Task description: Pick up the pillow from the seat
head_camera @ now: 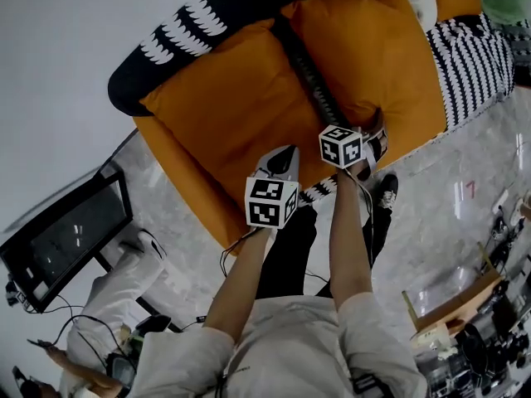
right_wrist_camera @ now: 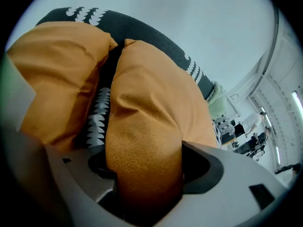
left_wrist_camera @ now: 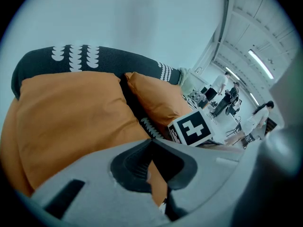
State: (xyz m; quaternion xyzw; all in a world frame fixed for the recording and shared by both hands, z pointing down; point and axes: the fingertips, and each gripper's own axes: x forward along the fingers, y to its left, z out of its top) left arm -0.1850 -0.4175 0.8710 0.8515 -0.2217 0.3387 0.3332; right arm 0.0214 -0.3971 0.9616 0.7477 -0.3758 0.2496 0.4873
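Orange fabric of the pillow point(right_wrist_camera: 142, 103) bulges between the jaws of your right gripper point(right_wrist_camera: 144, 167), which pinch its near edge; your left gripper point(left_wrist_camera: 151, 143) is closed and empty. The pillow lies on the seat point(head_camera: 477, 56), so lifting remains.

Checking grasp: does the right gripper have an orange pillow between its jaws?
Yes: the orange pillow fills the gap between the jaws of the right gripper.

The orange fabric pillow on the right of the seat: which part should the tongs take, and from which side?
Probably its front edge, approached from the open front of the black patterned seat. The right orange fabric pillow is plump in the middle and its far side lies by the backrest, so only the front edge is free and thin. The right gripper holds that edge.
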